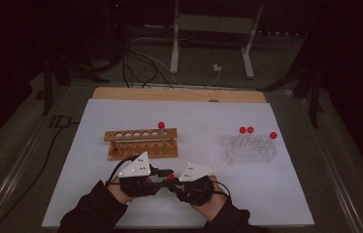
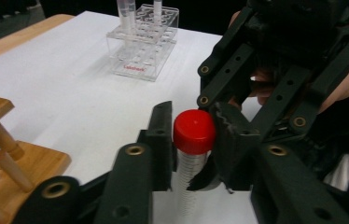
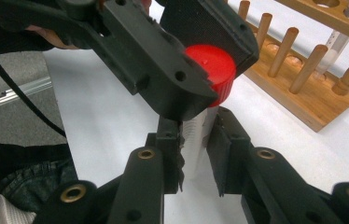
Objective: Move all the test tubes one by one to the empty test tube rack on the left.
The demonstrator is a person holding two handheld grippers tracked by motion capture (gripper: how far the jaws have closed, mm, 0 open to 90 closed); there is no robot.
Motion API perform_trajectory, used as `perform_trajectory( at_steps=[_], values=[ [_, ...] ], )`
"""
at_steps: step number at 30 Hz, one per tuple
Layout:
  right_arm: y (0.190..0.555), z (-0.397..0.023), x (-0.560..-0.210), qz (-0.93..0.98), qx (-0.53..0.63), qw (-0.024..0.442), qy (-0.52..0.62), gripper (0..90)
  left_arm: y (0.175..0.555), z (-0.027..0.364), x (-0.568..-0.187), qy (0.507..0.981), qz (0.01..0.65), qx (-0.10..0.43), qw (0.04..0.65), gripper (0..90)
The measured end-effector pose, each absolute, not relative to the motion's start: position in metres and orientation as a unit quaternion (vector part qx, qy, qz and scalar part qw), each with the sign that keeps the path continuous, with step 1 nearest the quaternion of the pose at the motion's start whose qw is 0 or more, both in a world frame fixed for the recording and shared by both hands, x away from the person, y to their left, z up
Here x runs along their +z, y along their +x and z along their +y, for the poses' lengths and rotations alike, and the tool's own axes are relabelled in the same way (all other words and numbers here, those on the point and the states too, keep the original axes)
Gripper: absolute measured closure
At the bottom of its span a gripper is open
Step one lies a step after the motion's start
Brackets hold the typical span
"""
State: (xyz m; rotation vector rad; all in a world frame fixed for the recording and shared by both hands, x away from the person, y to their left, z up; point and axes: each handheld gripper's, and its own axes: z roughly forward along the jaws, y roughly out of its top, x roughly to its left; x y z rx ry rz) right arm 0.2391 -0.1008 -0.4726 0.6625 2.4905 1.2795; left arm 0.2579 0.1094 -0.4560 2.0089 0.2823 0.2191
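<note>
Both grippers meet at 6 o'clock on the tabletop: the left gripper is clamped on the red cap of a clear tube, the right gripper is clamped on its body (held between them). Wooden rack sits at 12 o'clock, clear rack at 2 o'clock.

Right gripper clamps clear tube body; left gripper pinches its red cap; wooden rack at 2 o'clock on white desk.
</note>
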Motion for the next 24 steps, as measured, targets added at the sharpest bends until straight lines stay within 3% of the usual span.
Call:
perform_trajectory(
  at_steps=[9, 24],
  values=[
    [0.240, -0.103, -0.472, 0.854, 0.447, 0.133, 0.230, 73.7, 0.259, 0.108, -0.452, 0.839, 0.115, 0.096, 0.523, 72.1],
    [0.243, -0.143, -0.462, 0.830, 0.461, 0.174, 0.262, 53.8, 0.272, 0.123, -0.440, 0.826, 0.140, 0.123, 0.531, 72.1]
  ],
)
